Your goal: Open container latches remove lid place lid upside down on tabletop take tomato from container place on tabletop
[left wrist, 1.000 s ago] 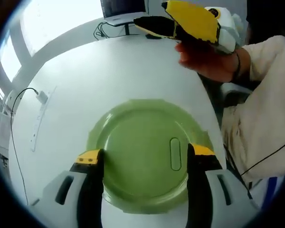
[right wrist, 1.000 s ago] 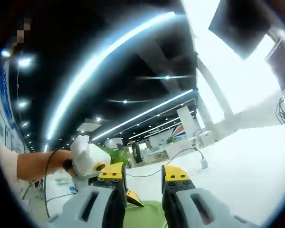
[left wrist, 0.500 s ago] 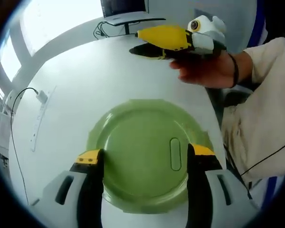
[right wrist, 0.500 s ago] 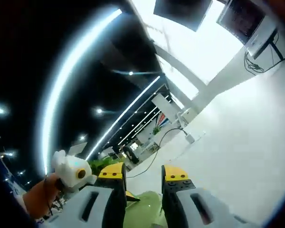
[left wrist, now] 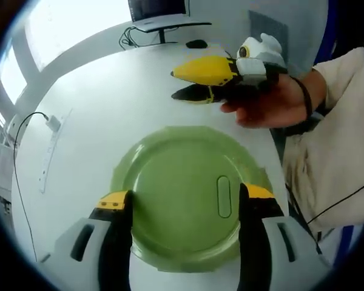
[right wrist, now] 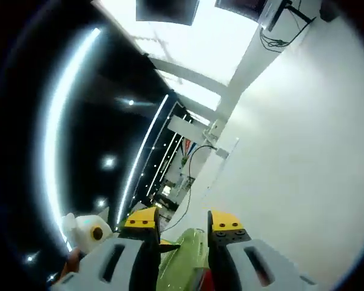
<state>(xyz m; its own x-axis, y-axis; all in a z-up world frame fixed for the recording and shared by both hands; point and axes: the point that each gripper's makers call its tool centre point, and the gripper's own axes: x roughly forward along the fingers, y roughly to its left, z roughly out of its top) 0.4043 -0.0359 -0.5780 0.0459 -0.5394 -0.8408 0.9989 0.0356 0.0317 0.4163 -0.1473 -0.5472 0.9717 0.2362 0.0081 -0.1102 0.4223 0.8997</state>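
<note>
Exhibition hall: strip-lit ceiling (right wrist: 79, 91), booths.

In the left gripper view, the green lid (left wrist: 182, 194) occupies the lower centre, between the jaws of the left gripper (left wrist: 185, 200). The white tabletop (left wrist: 109, 97) is open at upper left. The right gripper (left wrist: 215, 82) and hand (left wrist: 273, 103) obstruct the upper right; a cable (left wrist: 24, 127) lies at far left.

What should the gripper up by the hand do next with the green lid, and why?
Probably lower the right gripper to the green lid's far edge to find a latch. The lid is on, lying flat on the white table, and the left gripper straddles its near side.
</note>
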